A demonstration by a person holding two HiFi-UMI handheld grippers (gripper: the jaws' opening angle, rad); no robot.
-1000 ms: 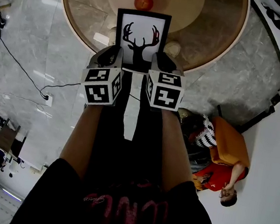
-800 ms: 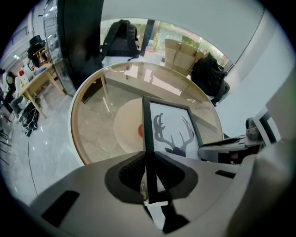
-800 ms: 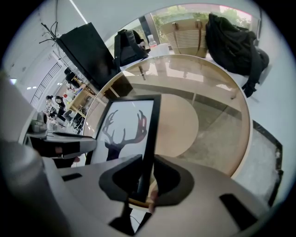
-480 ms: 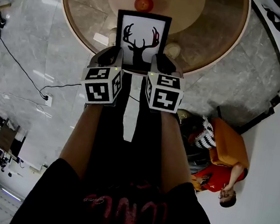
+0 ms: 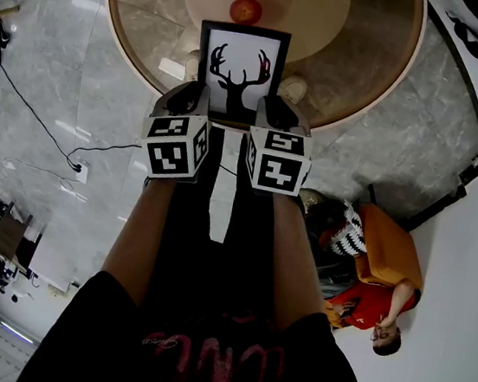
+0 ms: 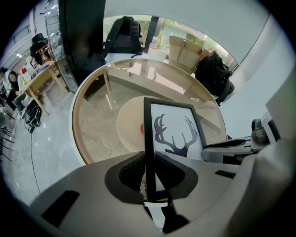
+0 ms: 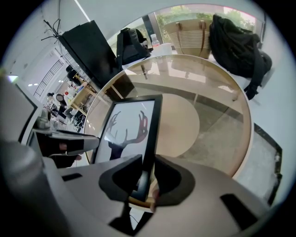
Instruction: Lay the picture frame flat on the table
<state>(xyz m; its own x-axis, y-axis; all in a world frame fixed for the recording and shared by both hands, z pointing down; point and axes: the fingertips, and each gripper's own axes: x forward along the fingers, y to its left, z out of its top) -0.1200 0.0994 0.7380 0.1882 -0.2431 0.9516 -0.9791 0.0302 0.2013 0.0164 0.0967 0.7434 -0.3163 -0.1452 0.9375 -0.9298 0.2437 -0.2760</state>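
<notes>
Left tongs (image 5: 195, 100) and right tongs (image 5: 272, 108) clamp the picture frame (image 5: 241, 65) by its lower side edges, at 9 and 3 o'clock. The frame is held tilted, long axis toward 12, over the near rim of the round bench (image 5: 364, 71).

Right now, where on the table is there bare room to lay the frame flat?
Bare glass lies left of the frame, out to the table rim, and again right of it, toward the right rim. Just behind the frame sits a red ball, so the middle is tighter. The left gripper and right gripper hold the frame's side edges.
</notes>
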